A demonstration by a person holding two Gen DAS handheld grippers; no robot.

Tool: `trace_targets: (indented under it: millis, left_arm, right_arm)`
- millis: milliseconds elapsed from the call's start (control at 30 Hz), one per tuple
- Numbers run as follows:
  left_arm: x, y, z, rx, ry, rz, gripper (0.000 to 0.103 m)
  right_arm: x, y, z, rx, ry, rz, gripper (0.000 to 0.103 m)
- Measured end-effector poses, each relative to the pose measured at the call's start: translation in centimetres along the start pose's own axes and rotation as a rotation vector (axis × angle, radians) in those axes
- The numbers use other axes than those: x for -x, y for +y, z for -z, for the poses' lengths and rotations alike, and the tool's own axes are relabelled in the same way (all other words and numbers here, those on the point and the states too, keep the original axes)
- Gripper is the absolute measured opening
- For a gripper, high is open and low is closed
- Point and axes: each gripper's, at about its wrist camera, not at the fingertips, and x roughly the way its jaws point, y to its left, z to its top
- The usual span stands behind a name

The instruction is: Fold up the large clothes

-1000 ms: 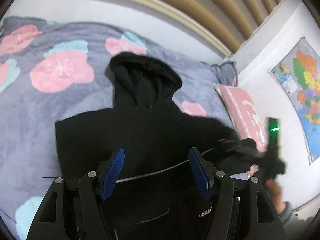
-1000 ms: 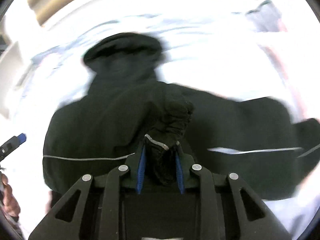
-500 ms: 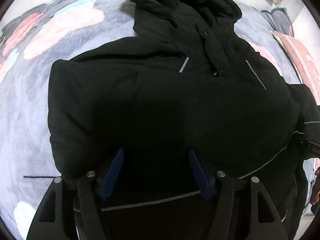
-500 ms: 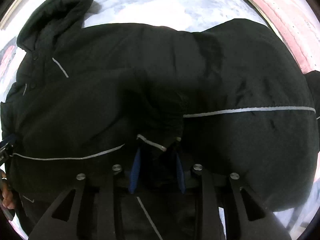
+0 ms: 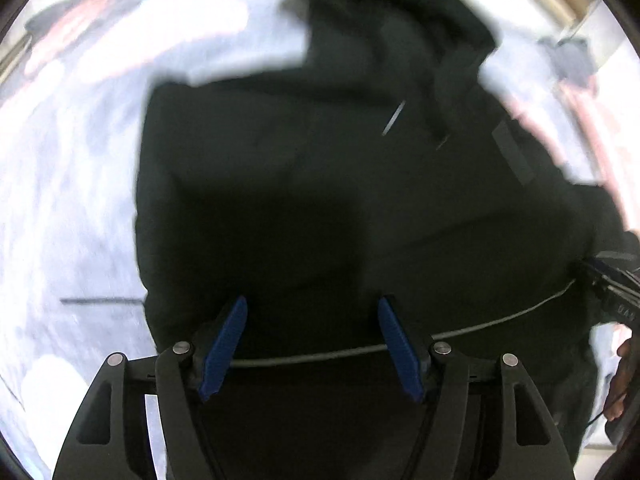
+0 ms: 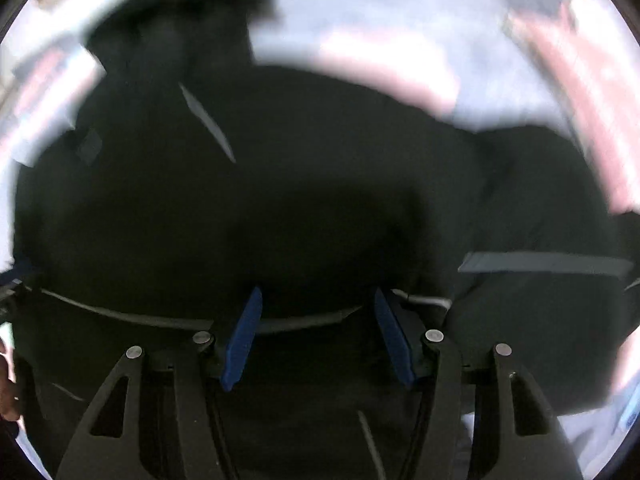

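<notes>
A black hooded jacket (image 5: 320, 184) with thin grey reflective stripes lies spread on the bed, hood at the top, and fills most of both blurred views. My left gripper (image 5: 312, 308) hangs open just above its lower body, nothing between the blue pads. In the right wrist view the same jacket (image 6: 304, 184) lies under my right gripper (image 6: 316, 298), whose jaws are opening; the blue pads stand apart over the fabric and nothing shows pinched between them. A folded sleeve (image 6: 540, 264) lies to the right.
The jacket rests on a grey bed cover (image 5: 72, 184) with pink and teal blotches. A pink pillow (image 6: 592, 92) lies at the right edge. The other gripper (image 5: 612, 288) and a hand (image 5: 624, 376) show at the left wrist view's right edge.
Both grippers have sunk close over the jacket. The right gripper, earlier shut on a bunch of black fabric, now has its pads apart and the fabric lies flat below.
</notes>
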Motion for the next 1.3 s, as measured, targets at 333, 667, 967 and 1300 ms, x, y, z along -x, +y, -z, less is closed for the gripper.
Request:
trace_targets:
  millis: [333,667,967,1300]
  left_arm:
    - [9.6,1.1,2.9,-0.002,-0.101,0.119,0.070]
    - [17.8,0.4,12.0,-0.003,-0.187,0.153,0.070]
    - [19.0,-7.2,14.3,0.080,-0.218,0.182,0.070]
    - [16.2,-18.4,15.0,0.082,-0.182,0.250,0.070]
  right_arm:
    - [10.5,-2.4,2.9,-0.161,-0.091,-0.065,0.059]
    - [17.7,-10.9,13.4,-0.359,-0.119,-0.089,0.063]
    - [20.1,-20.7,13.8,-0.349,-0.161,-0.017,0.067]
    - [19.9,-35.3,10.9,-0.374,-0.199,0.041,0.073]
